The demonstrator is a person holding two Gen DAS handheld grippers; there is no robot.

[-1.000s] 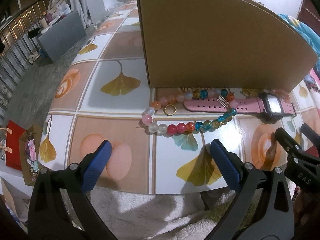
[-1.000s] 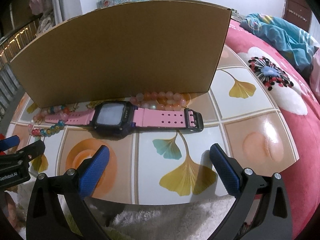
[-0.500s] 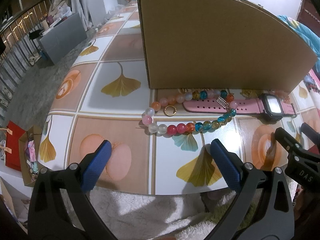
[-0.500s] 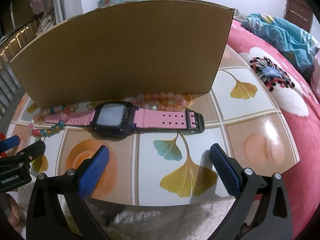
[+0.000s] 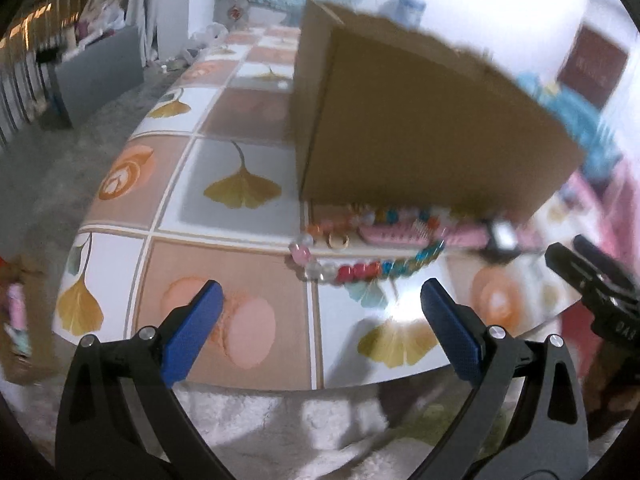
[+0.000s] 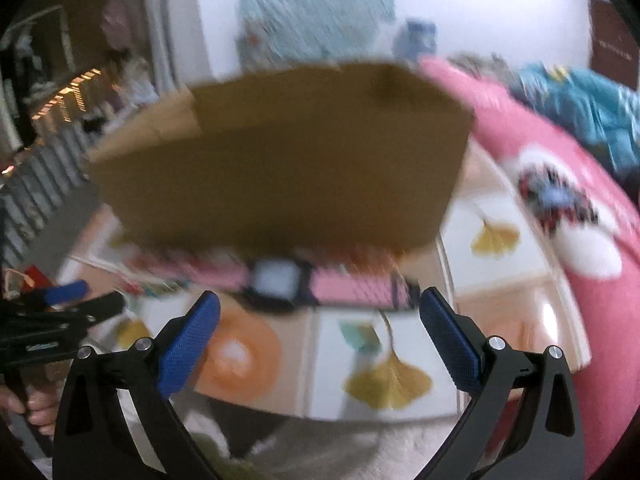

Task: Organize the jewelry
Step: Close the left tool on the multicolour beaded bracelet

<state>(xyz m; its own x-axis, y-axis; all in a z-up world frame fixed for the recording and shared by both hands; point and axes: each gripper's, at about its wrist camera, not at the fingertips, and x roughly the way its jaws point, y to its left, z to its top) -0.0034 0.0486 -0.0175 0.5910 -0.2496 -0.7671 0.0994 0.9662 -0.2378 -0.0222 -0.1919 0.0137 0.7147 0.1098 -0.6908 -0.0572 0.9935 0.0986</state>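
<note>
Nothing is picked up yet; this looks like the approach before a first grab. The left gripper (image 5: 318, 300) hangs over the near edge of the desk (image 5: 256, 360) with its jaws wide apart and empty, and the right gripper (image 6: 318, 308) does the same further along that edge. The jewelry lies just in front of the cardboard box (image 5: 420, 128): a bead bracelet (image 5: 360, 268), a small gold ring (image 5: 338, 240) inside its loop, and a pink watch (image 6: 280, 280) stretched flat beside them. Both views are blurred. The next move probably calls for lowering one pair of jaws around a single piece, likely the watch strap, before closing.
</note>
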